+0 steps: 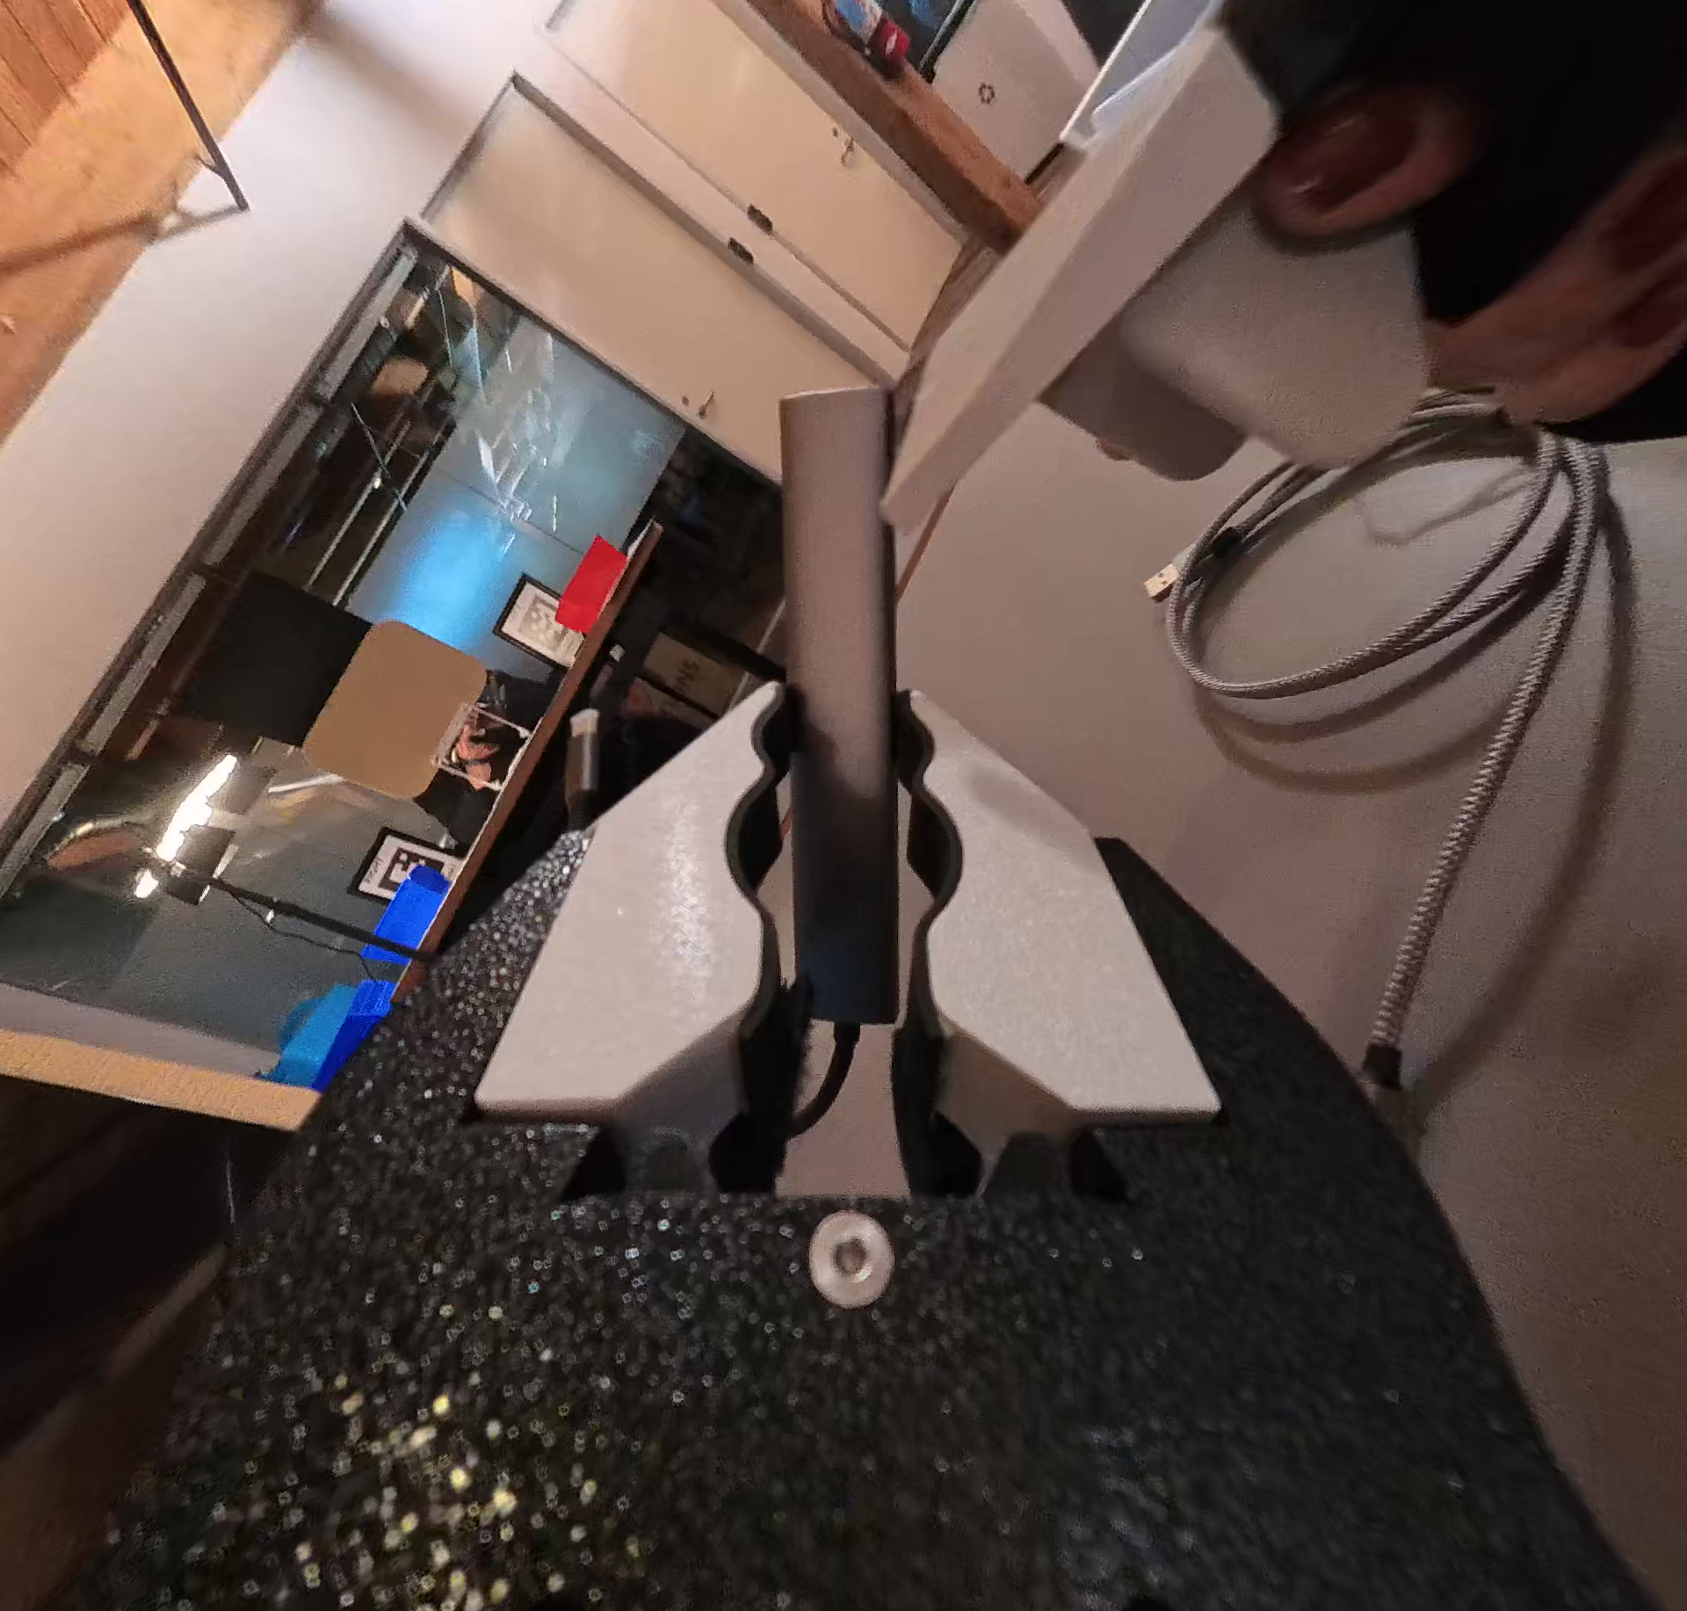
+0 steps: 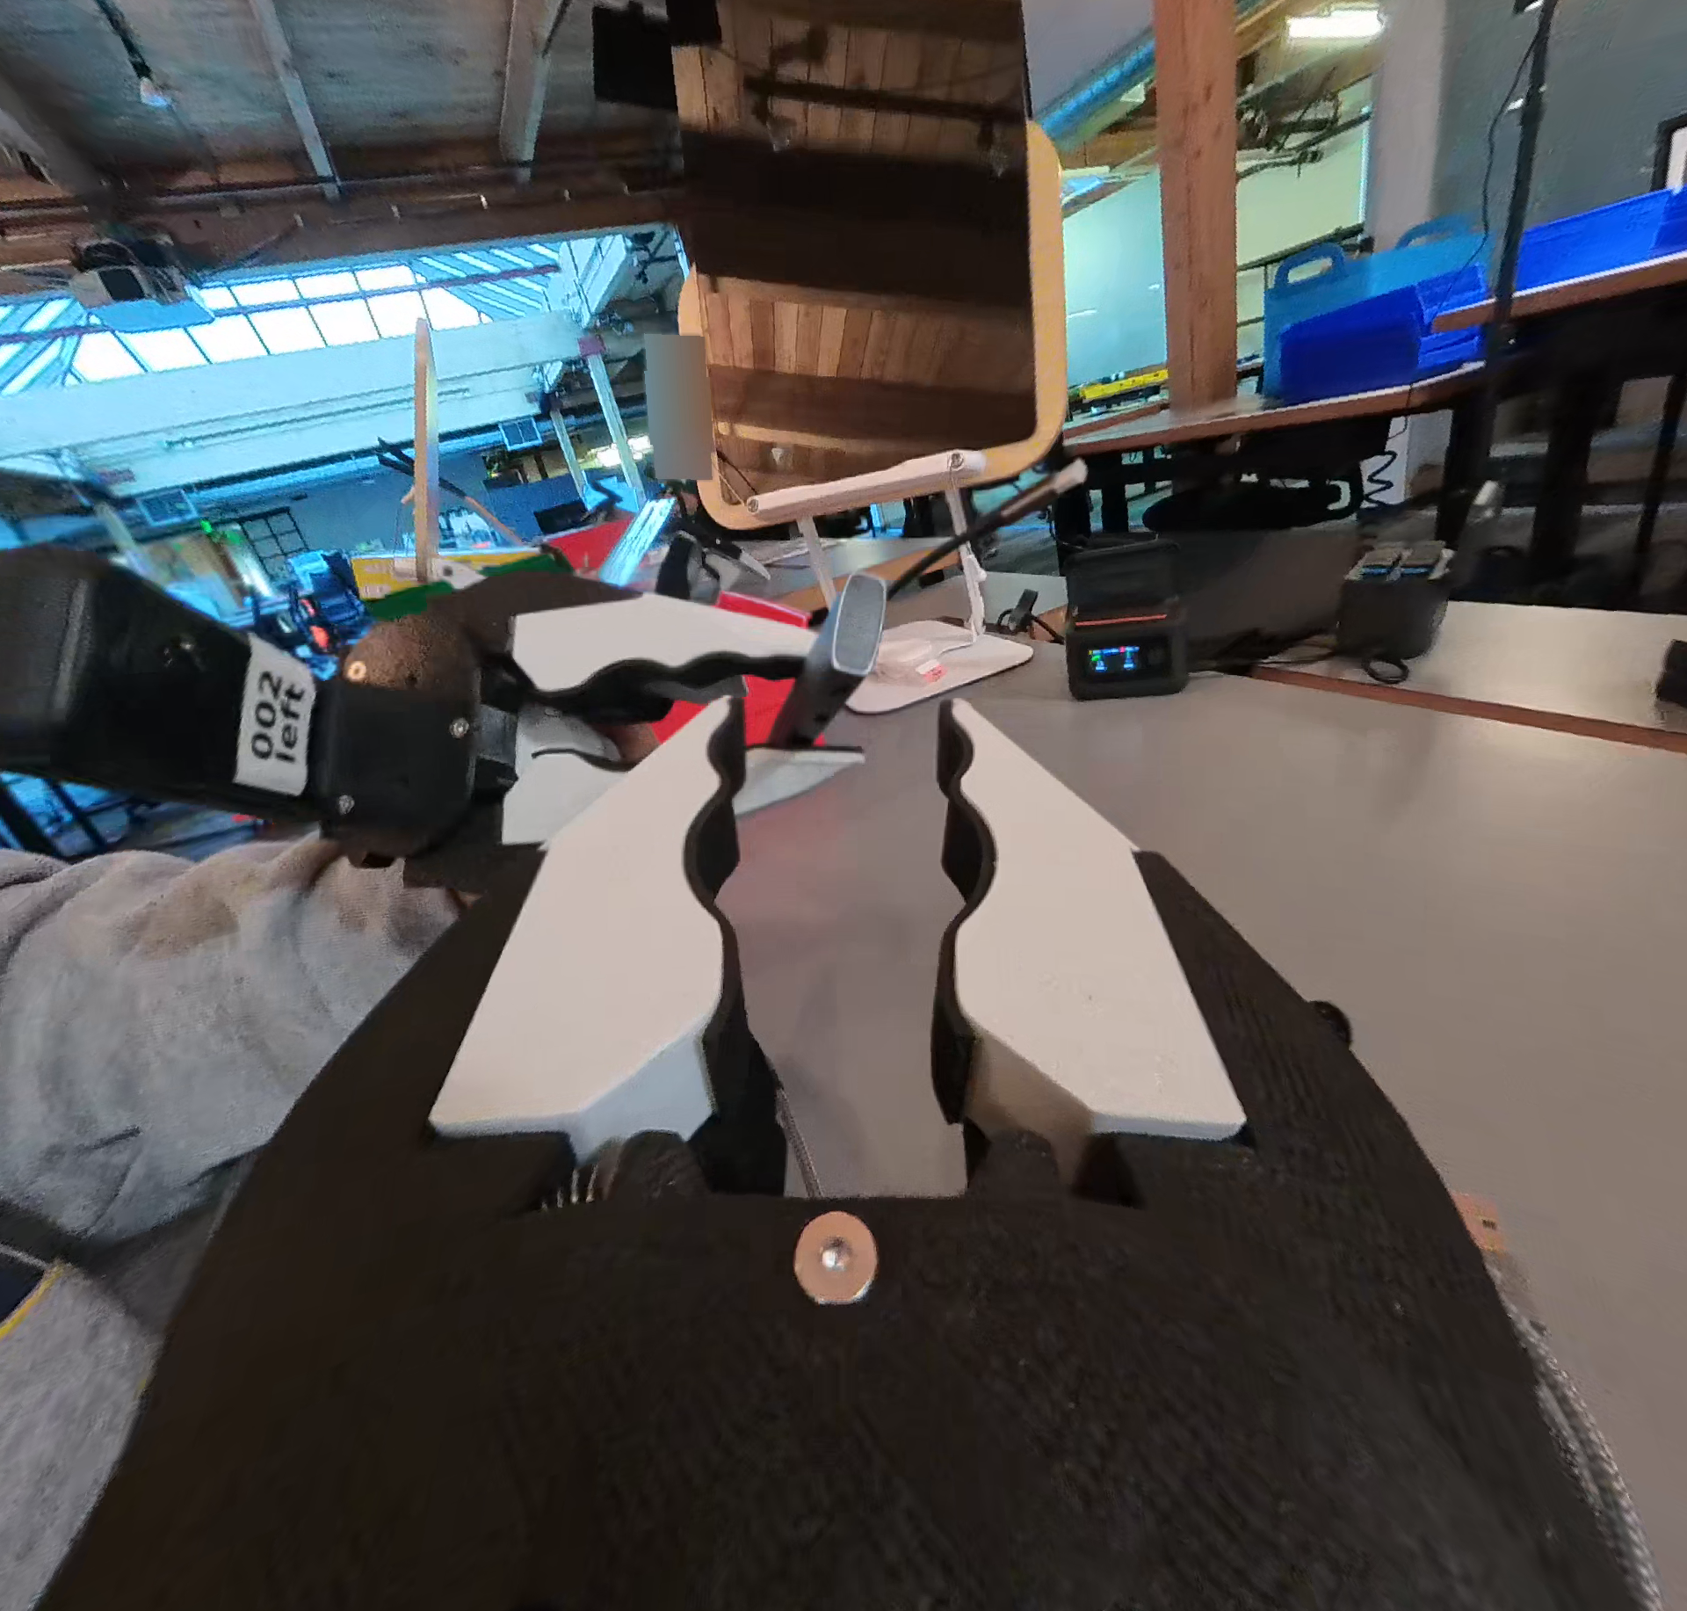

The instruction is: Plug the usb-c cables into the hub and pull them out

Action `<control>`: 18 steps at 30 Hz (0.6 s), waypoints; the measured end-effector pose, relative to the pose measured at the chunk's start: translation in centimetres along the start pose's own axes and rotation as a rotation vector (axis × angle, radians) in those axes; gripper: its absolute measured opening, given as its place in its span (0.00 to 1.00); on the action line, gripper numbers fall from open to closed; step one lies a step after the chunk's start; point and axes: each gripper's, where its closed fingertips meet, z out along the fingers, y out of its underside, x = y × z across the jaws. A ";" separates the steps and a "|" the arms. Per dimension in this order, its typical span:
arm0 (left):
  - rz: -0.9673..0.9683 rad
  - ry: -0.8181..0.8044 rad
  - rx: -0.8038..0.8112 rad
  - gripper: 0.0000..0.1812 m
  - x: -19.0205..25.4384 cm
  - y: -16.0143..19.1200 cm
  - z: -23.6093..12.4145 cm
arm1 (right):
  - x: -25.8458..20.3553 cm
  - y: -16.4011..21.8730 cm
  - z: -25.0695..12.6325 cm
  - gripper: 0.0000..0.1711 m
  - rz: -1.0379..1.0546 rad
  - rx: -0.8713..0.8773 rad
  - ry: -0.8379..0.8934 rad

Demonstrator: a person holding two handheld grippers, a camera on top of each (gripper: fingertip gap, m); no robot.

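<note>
The grey table (image 2: 1369, 882) carries a coiled braided cable (image 1: 1424, 617), lying free. Above it, the left gripper (image 1: 840, 837) clamps the slim grey hub (image 1: 835, 654), presenting its ports. The right gripper (image 2: 835, 837) gapes empty, its 2 fingers apart.

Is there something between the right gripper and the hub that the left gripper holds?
Nothing visible does. The right gripper is open and empty, and the hub, clamped in the left gripper, sits just past its fingertips over the bare table. The braided cable lies coiled aside.
</note>
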 end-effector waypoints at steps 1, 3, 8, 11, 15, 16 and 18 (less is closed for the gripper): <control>0.002 0.006 0.021 0.11 0.4 -0.2 -0.1 | -0.1 0.0 0.0 0.21 -0.007 0.003 -0.005; 0.021 0.019 0.049 0.11 1.0 -0.4 -0.4 | -0.7 0.0 0.0 0.07 -0.018 -0.007 -0.037; -0.156 0.257 0.095 0.30 2.9 0.0 -1.6 | -1.8 1.2 -0.1 0.05 -0.245 -0.182 -0.080; -0.290 0.372 0.059 0.42 2.9 1.0 -2.4 | -2.8 2.2 -0.3 0.05 -0.470 -0.324 -0.131; -0.394 0.607 0.057 0.30 5.0 1.1 -3.6 | -4.7 2.2 0.1 0.05 -0.601 -0.429 -0.246; -0.405 0.652 0.063 0.25 5.5 0.9 -3.8 | -5.2 2.1 0.3 0.05 -0.616 -0.441 -0.281; -0.400 0.680 0.092 0.20 5.9 0.6 -4.0 | -6.3 2.0 0.7 0.05 -0.640 -0.459 -0.354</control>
